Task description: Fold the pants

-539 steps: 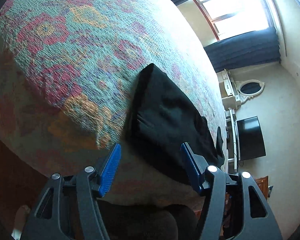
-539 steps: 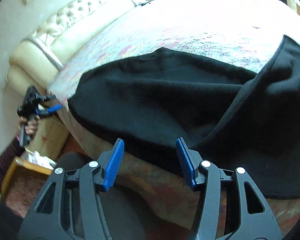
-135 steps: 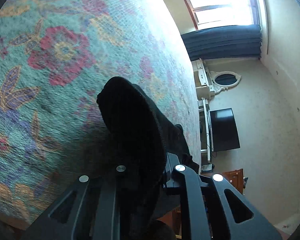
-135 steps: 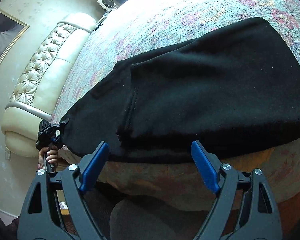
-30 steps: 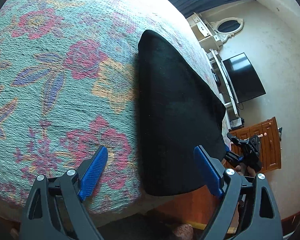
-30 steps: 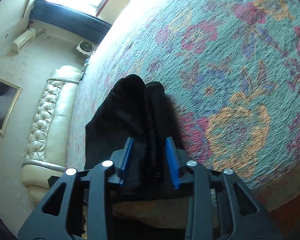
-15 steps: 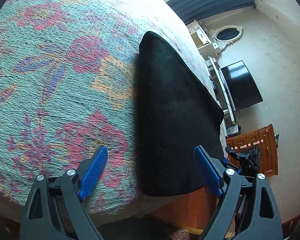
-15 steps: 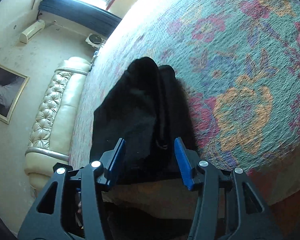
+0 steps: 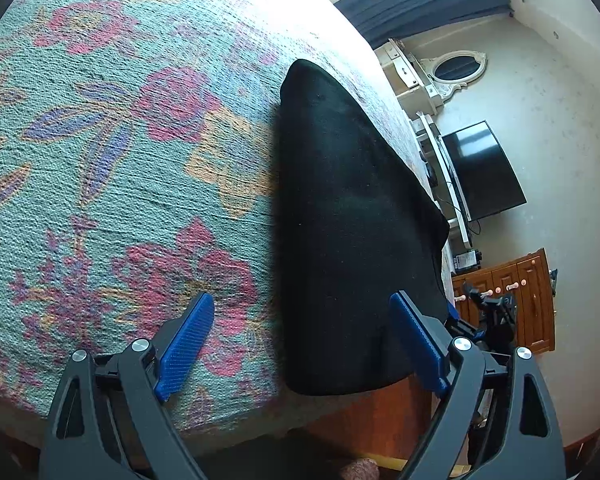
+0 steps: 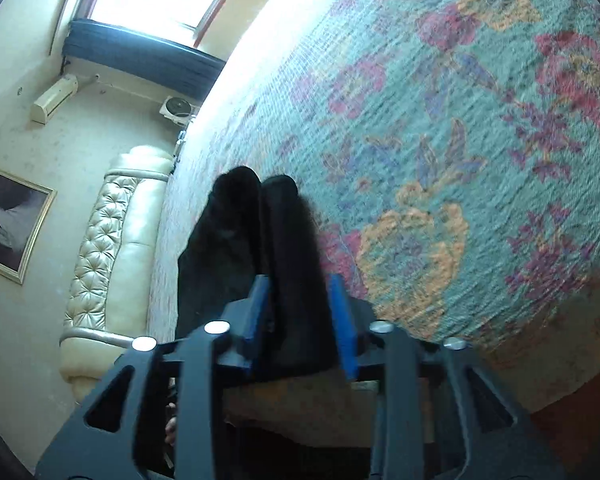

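Observation:
Black pants (image 9: 348, 220) lie folded in a long strip on the floral bedspread (image 9: 100, 160), the near end hanging over the bed's edge. My left gripper (image 9: 302, 344) hovers open and wide just short of that end, nothing between its blue pads. At the strip's far end my right gripper (image 9: 472, 312) shows small. In the right wrist view, the right gripper (image 10: 300, 304) has a thick fold of the pants (image 10: 236, 232) between its blue pads, which touch it on both sides while the jaws are opening. That view is blurred.
The bed's front edge runs under both grippers. Beyond the pants stand a dark TV (image 9: 480, 172) and a wooden cabinet (image 9: 512, 296). A cream tufted headboard (image 10: 112, 240) and a framed picture (image 10: 12, 224) lie at the other end.
In the right wrist view the pads stood wider around the fold half a second ago and now sit close against it, and the view has shifted. The left gripper and the strip have stayed put.

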`<state>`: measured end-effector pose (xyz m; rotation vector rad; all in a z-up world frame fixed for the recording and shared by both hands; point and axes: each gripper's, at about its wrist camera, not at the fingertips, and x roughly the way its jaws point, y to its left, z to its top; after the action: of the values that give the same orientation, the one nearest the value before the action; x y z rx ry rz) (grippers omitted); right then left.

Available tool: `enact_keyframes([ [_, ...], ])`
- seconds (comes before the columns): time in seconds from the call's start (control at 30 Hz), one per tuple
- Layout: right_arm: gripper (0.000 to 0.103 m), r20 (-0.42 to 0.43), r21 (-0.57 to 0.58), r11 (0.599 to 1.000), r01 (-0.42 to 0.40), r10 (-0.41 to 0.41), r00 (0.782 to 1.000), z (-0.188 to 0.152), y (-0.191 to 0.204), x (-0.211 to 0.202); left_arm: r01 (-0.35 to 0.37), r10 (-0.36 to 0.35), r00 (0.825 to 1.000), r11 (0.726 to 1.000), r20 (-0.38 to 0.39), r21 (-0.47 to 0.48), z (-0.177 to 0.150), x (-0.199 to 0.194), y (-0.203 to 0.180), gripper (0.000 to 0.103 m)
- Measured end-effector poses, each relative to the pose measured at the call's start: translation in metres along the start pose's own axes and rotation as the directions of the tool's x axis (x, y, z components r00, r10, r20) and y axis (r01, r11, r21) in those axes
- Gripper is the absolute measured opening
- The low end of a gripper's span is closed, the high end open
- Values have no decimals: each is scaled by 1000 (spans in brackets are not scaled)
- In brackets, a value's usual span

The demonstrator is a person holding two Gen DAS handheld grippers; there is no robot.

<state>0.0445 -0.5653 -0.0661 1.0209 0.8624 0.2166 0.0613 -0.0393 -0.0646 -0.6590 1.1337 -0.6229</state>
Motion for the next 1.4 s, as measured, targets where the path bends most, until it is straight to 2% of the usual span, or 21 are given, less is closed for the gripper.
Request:
enact_keyframes([
  [0.03,62,27,-12,1000,-23,23,999,5,8,2,-2,2,1000,1000,-4,3,0,0,0,88],
  [0.1,62,26,-55,997,-53,54,998,21,24,17,1,-1,1000,1000,-4,8,-1,0,0,88],
  [0.3,63,18,-199,980,-23,27,999,56,62,76,-4,4,1000,1000,4,28,-5,1,-2,88],
  [0.33,56,-8,-207,978,-8,7,1000,58,63,87,-9,9,1000,999,4,31,-6,2,-3,88],
  [0.37,10,-50,-208,978,19,-30,998,61,60,99,-13,13,1000,999,5,35,-8,2,-4,88],
  [0.4,4,-73,-201,977,74,-90,993,64,57,110,-15,15,1000,999,5,41,-9,3,-5,88],
  [0.43,4,-65,-195,975,109,-123,990,65,53,115,-15,15,1000,999,5,46,-10,3,-6,89],
  [0.47,4,-61,-184,977,111,-124,990,65,51,117,-11,11,1000,999,3,51,-11,3,-7,90],
  [0.53,7,-23,-161,981,109,-114,993,63,51,110,-4,4,1000,998,-5,58,-11,3,-7,91],
  [0.6,25,18,-146,983,111,-110,994,58,51,98,3,-2,1000,998,-12,57,-9,3,-9,91],
  [0.63,35,31,-142,983,115,-112,993,54,49,91,7,-6,1000,999,-14,53,-9,3,-9,91],
  [0.67,60,34,-132,983,129,-125,992,49,46,85,12,-11,1000,999,-17,48,-8,3,-8,91],
  [0.7,73,26,-121,984,133,-130,991,44,41,80,18,-17,1000,999,-22,43,-7,3,-8,91],
  [0.83,73,-59,-80,991,107,-112,992,18,9,65,67,-67,997,998,-40,5,-3,0,-5,91],
  [0.97,73,-129,34,999,-39,43,991,-4,-22,53,171,-175,983,983,-62,-60,-2,4,-5,91],
  [1.13,77,-216,57,989,-138,147,965,-18,-28,54,197,-203,973,978,-107,-62,-5,19,-13,91],
  [1.3,86,-239,-16,991,-135,127,963,-28,-20,60,173,-176,975,984,-133,-35,-2,30,-19,91],
  [1.4,86,-235,-69,991,-113,94,968,-34,-9,67,174,-178,976,984,-125,-45,1,35,-24,91],
])
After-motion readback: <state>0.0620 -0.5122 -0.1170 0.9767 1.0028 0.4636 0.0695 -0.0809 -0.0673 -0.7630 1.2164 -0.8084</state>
